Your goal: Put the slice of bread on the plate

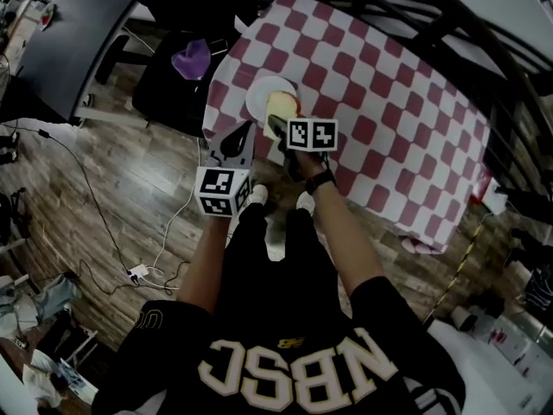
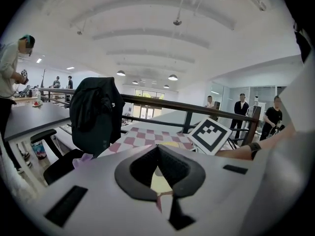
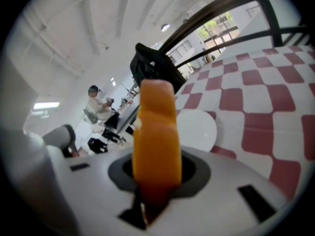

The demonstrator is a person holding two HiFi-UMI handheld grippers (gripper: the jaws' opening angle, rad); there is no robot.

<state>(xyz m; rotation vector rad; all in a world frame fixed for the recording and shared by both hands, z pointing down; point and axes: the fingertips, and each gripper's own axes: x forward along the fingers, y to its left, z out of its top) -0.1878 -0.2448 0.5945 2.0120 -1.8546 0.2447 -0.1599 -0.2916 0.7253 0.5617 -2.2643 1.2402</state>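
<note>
A slice of bread (image 1: 282,105) with an orange-brown crust stands upright in my right gripper (image 1: 278,121), which is shut on its lower edge. In the right gripper view the bread (image 3: 155,136) fills the centre, with the gripper (image 3: 153,181) clamped on it. The white plate (image 1: 262,93) lies near the near-left corner of the red-and-white checked table (image 1: 389,137), and the bread hangs over its right part. That plate (image 3: 199,129) lies just beyond the slice. My left gripper (image 1: 244,132) is off the table's left edge, fingertips together on nothing; its jaws (image 2: 158,149) point at the table.
A black chair draped with a dark jacket (image 1: 173,76) and a purple item (image 1: 192,59) stands left of the table. A dark railing (image 1: 449,24) runs behind the table. Cables (image 1: 138,271) lie on the wooden floor. People stand far off (image 2: 241,104).
</note>
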